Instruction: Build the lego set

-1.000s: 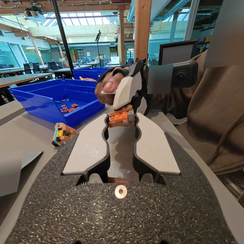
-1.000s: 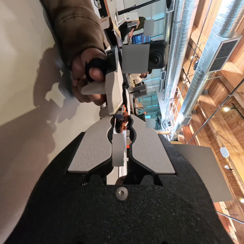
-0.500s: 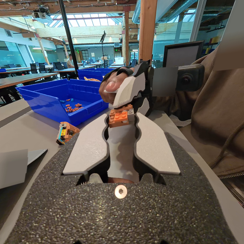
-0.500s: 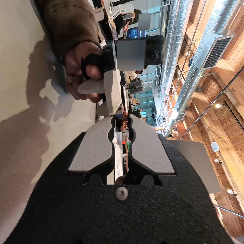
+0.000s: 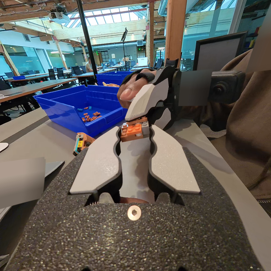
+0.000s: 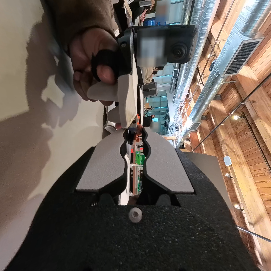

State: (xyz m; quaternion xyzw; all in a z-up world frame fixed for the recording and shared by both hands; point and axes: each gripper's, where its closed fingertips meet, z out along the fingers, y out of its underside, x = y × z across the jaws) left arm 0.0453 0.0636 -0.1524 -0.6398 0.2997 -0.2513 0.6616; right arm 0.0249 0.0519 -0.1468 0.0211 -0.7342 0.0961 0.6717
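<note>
Left wrist view: left claw (image 5: 134,132) clamped on orange brick assembly (image 5: 132,131); right claw (image 5: 140,117) pinching brown piece on top. Advisable: press squarely, studs aligned, counter-grip firm.

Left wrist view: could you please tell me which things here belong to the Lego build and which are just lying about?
Belonging to the job:
- orange brick assembly, gripped by the left gripper and the right gripper
- blue bin with loose bricks
- small built model on the table

Just lying about:
- black-framed screen
- second blue bin behind
- office chairs
</note>
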